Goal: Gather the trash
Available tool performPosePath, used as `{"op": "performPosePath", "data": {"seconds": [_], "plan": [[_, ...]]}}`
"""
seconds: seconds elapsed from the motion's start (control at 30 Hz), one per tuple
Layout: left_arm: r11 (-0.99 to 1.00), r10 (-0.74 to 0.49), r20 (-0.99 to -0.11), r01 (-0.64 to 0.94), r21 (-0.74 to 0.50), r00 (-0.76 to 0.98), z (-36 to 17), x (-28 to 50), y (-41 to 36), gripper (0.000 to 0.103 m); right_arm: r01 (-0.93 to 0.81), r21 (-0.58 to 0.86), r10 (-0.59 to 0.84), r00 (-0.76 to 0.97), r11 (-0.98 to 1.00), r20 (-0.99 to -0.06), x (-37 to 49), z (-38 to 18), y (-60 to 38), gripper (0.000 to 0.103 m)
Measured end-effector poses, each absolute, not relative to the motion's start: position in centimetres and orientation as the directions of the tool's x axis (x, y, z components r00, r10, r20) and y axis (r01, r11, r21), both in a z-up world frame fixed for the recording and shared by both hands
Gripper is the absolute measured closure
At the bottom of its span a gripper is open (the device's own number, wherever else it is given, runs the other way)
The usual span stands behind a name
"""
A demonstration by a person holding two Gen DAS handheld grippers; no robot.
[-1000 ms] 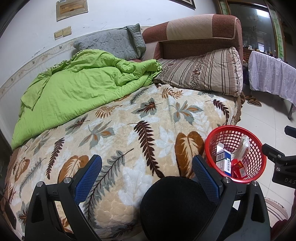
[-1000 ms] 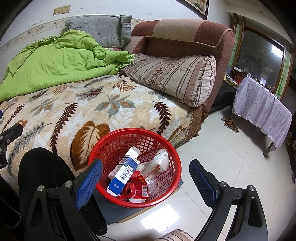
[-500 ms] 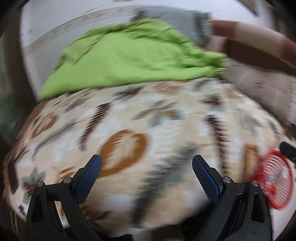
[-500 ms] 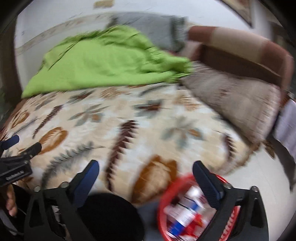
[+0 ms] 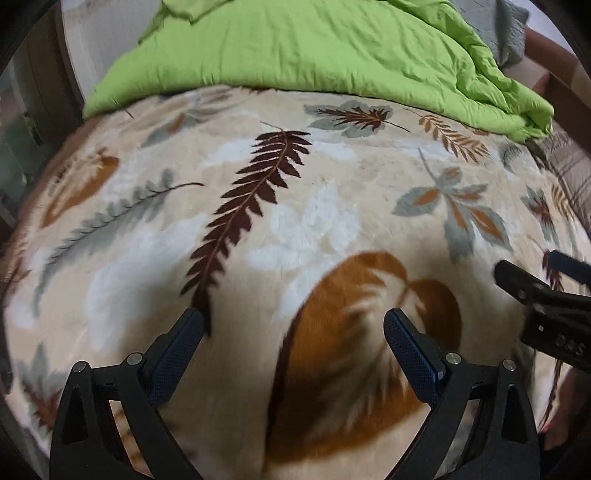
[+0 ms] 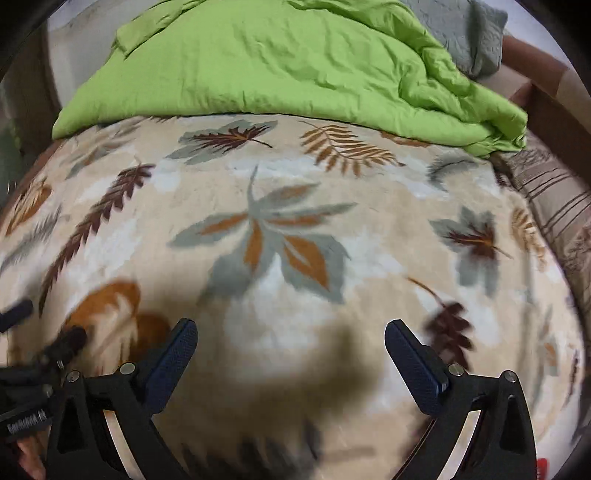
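Observation:
Both views look down on a bed covered by a cream blanket with a leaf pattern (image 5: 295, 229) (image 6: 295, 295). My left gripper (image 5: 293, 325) is open above the blanket with nothing between its blue pads. My right gripper (image 6: 291, 330) is also wide open and empty over the blanket. In the left wrist view, the right gripper (image 5: 535, 291) shows at the right edge. The left gripper (image 6: 37, 350) appears at the left edge of the right wrist view. I see no trash on the blanket. A small red scrap (image 6: 541, 465) peeks in at the bottom right edge.
A crumpled green quilt (image 5: 314, 44) (image 6: 277, 62) lies across the far side of the bed. A grey pillow (image 6: 469, 33) and a striped pillow (image 6: 554, 206) lie at the right, by a brown headboard (image 6: 546, 85).
Both grippers swung left, away from the red basket and the floor, and sank closer to the blanket. The basket has left both views. Both stay open.

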State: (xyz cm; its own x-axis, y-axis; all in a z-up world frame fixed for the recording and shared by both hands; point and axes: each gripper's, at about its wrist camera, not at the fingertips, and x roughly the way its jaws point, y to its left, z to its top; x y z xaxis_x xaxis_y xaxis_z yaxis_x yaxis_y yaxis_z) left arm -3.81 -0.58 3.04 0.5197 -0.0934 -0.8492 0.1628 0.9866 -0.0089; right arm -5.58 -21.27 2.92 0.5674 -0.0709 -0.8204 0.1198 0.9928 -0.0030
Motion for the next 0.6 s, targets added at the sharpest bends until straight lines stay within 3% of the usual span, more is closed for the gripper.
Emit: {"op": "performPosePath", "data": {"seconds": [0.13, 0.27, 0.6], "plan": [[0.990, -0.082, -0.851, 0.140, -0.011, 0.519, 1.7, -1.8, -0.4, 0.005, 0.159, 0.065, -0.044, 0.601, 0.985, -0.798, -2.8, 1.7, -21.7, 0.000], [0.988, -0.066, -0.845, 0.156, 0.021, 0.531, 1.0, -0.8, -1.1, 0.000, 0.174, 0.068, -0.038, 0.542, 0.982, -0.840, -0.9, -0.6, -22.1, 0.000], [0.987, -0.075, -0.820, 0.157, 0.019, 0.567, 0.6, -0.2, -0.9, 0.000, 0.191, 0.053, -0.070, 0.583, 0.980, -0.809, -1.7, -0.9, -21.9, 0.000]]}}
